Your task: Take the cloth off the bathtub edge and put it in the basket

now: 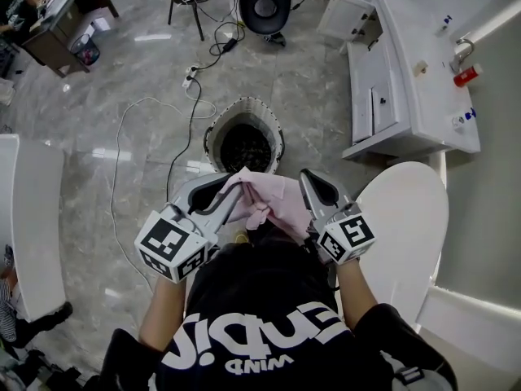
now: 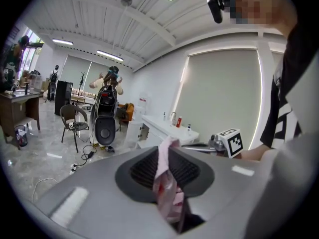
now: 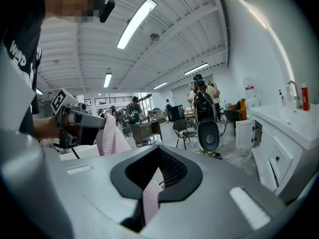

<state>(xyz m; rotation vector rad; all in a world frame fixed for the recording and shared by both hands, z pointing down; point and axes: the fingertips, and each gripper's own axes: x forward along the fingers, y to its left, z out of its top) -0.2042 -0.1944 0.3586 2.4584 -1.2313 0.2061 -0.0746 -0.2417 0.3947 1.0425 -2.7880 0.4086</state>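
A pink cloth (image 1: 273, 202) hangs stretched between my two grippers at chest height. My left gripper (image 1: 238, 187) is shut on one end; in the left gripper view the cloth (image 2: 167, 183) is pinched between the dark pads. My right gripper (image 1: 306, 179) is shut on the other end, where a pink strip (image 3: 149, 199) runs down between its jaws. The round basket (image 1: 213, 137), dark inside with a pale rim, stands on the floor just beyond the cloth. The right gripper view shows the left gripper (image 3: 82, 121) with the cloth (image 3: 110, 138) draped from it.
A white vanity (image 1: 423, 96) with open cabinet doors stands at the right. A white rounded fixture (image 1: 411, 218) is beside my right arm and another white edge (image 1: 32, 218) at the left. Cables (image 1: 175, 116) trail over the floor toward chairs (image 1: 264, 2) and a desk (image 1: 57, 19).
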